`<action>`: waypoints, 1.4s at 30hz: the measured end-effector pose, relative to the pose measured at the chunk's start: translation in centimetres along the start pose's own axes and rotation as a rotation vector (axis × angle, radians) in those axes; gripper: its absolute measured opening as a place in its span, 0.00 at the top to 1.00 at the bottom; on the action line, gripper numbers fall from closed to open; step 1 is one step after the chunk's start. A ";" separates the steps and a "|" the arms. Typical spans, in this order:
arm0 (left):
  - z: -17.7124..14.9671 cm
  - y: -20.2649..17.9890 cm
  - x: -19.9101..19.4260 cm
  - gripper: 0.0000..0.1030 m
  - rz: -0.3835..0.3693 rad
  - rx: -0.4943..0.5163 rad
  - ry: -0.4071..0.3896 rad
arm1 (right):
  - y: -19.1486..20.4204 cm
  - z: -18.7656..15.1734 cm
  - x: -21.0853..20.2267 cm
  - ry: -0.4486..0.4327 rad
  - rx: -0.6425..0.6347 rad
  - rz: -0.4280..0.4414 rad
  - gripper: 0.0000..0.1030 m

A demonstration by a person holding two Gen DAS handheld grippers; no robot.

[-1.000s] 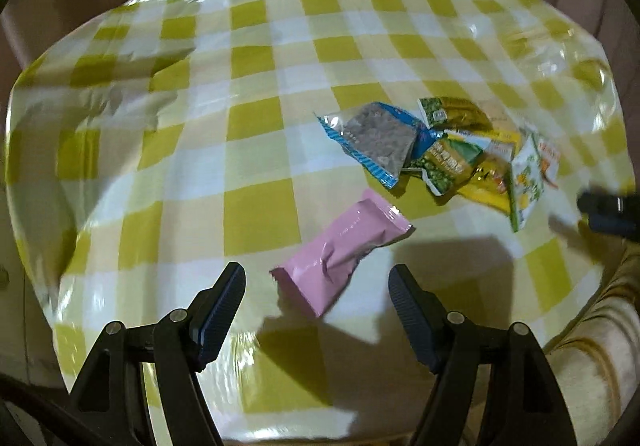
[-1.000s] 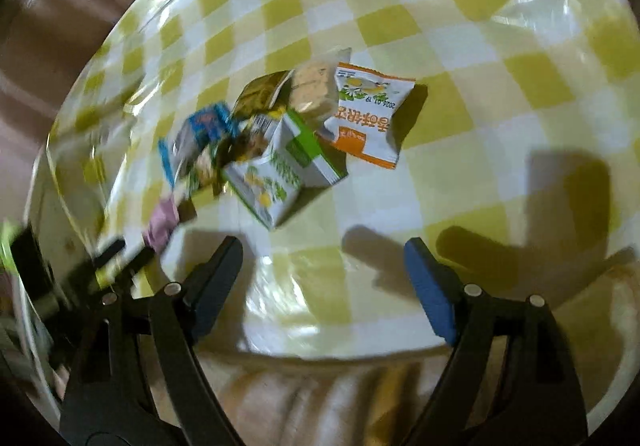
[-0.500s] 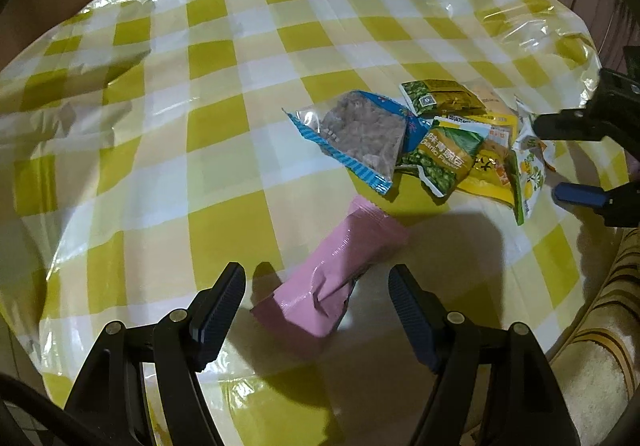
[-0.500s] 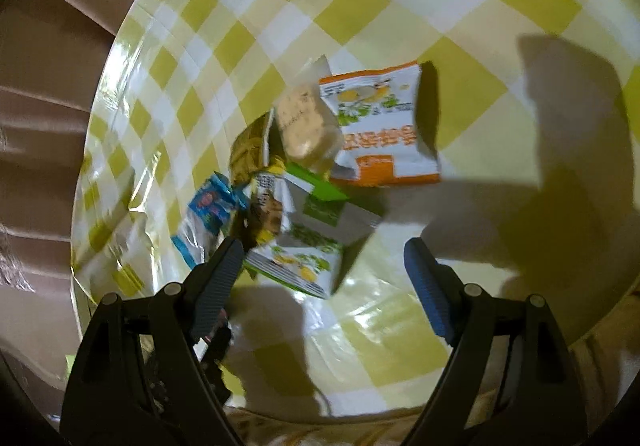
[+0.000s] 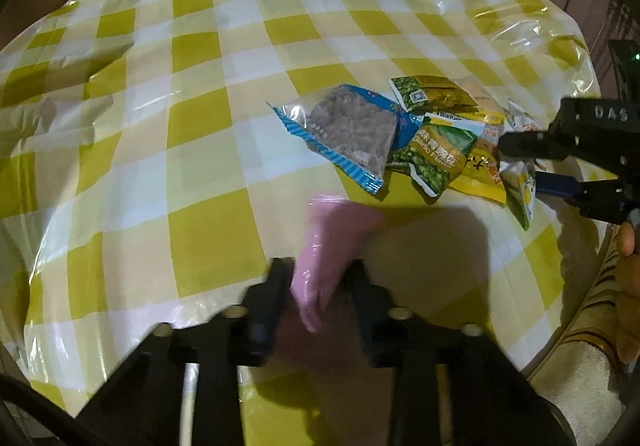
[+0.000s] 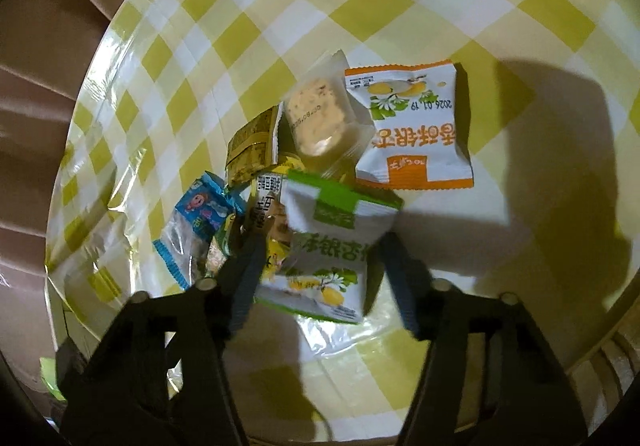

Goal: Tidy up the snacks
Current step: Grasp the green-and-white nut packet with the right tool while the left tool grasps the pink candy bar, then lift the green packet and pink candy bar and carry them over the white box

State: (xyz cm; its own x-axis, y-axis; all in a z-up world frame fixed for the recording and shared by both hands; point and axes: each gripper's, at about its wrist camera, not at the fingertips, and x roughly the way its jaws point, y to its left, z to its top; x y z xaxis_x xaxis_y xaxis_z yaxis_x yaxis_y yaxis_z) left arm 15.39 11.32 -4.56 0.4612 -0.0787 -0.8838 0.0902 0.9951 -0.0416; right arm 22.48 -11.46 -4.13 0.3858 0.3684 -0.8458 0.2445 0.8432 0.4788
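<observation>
Since a second ago, both closed in. Left wrist view: left gripper (image 5: 318, 278) closing around pink packet (image 5: 332, 246) on bench (image 5: 200, 125); best pinched mid-length. Right wrist view: right gripper (image 6: 320, 270) closing around green-white packet (image 6: 328, 250), pads apart; best kept off neighbouring packets.

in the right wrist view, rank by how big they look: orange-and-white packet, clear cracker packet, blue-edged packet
1. orange-and-white packet
2. and 3. clear cracker packet and blue-edged packet: they look alike, and the blue-edged one is partly hidden, so no ranking.

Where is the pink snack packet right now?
In the left wrist view, the pink snack packet lies low in the centre between the closing left gripper, apart from the snack pile further up.
</observation>
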 end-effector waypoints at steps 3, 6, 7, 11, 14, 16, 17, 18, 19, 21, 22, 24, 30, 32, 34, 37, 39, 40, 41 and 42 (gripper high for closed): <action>-0.1 0.0 -0.1 0.77 -0.011 -0.011 0.005 | -0.1 0.0 0.0 0.001 -0.015 -0.007 0.54; -0.3 -0.4 -0.4 0.80 -0.029 -0.017 0.012 | -0.3 -0.1 -0.1 -0.003 -0.039 -0.011 0.56; -0.3 -0.6 -0.4 0.81 -0.028 -0.016 0.013 | -0.4 -0.2 -0.2 -0.004 -0.042 -0.011 0.57; -0.6 -0.8 -1.3 0.81 -0.027 -0.044 0.001 | -1.1 -0.4 -1.1 -0.016 -0.059 -0.018 0.57; -0.9 -1.1 -2.1 0.81 -0.029 -0.066 -0.016 | -1.3 -0.6 -2.0 -0.037 -0.087 -0.026 0.58; -1.2 -1.5 -2.6 0.81 -0.027 -0.077 -0.024 | -1.3 -0.8 -2.7 -0.053 -0.118 -0.024 0.58; -1.2 -1.7 -2.8 0.81 -0.024 -0.080 -0.028 | -1.3 -0.9 -3.1 -0.062 -0.134 -0.024 0.58; -1.3 -1.9 -3.0 0.81 -0.023 -0.083 -0.032 | -1.4 -1.0 -3.4 -0.067 -0.147 -0.024 0.58; -1.5 -2.2 -3.3 0.81 -0.023 -0.087 -0.034 | -1.4 -1.1 -3.8 -0.074 -0.163 -0.023 0.58; -1.8 -2.9 -3.8 0.81 -0.028 -0.102 -0.039 | -1.4 -1.5 -4.6 -0.086 -0.203 -0.022 0.58; -1.9 -3.2 -4.0 0.81 -0.033 -0.109 -0.042 | -1.4 -1.6 -4.9 -0.088 -0.217 -0.022 0.58; -2.2 -4.0 -4.6 0.81 -0.041 -0.127 -0.052 | -1.5 -1.9 -5.5 -0.097 -0.249 -0.025 0.58; -3.0 -6.2 -6.3 0.81 -0.088 -0.190 -0.092 | -2.7 -2.8 -7.7 -0.131 -0.314 -0.038 0.58; -3.2 -7.0 -6.9 0.81 -0.132 -0.219 -0.107 | -3.3 -2.9 -8.4 -0.143 -0.323 -0.042 0.58; -3.5 -7.7 -7.1 0.81 -0.154 -0.235 -0.113 | -3.9 -2.9 -9.1 -0.151 -0.327 -0.040 0.58; -3.5 -9.3 -7.5 0.81 -0.178 -0.235 -0.125 | -4.9 -3.1 -10.4 -0.167 -0.344 -0.045 0.58; -3.4 -10.5 -7.9 0.81 -0.203 -0.231 -0.133 | -5.7 -3.1 -11.3 -0.178 -0.346 -0.047 0.58; -3.3 -11.1 -8.0 0.81 -0.210 -0.227 -0.136 | -6.2 -3.0 -11.7 -0.183 -0.345 -0.050 0.58; -3.3 -11.9 -8.1 0.81 -0.217 -0.217 -0.138 | -6.7 -2.9 -12.1 -0.188 -0.344 -0.053 0.58; -3.2 -12.6 -8.1 0.81 -0.225 -0.212 -0.140 | -7.1 -2.9 -12.4 -0.190 -0.342 -0.055 0.58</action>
State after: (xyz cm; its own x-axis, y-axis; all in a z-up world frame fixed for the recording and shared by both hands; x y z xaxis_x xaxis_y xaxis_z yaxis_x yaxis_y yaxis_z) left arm 7.70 -0.34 1.67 0.5685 -0.2909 -0.7695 0.0244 0.9409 -0.3377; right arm 13.36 -20.92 2.30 0.5460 0.2671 -0.7940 -0.0292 0.9533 0.3007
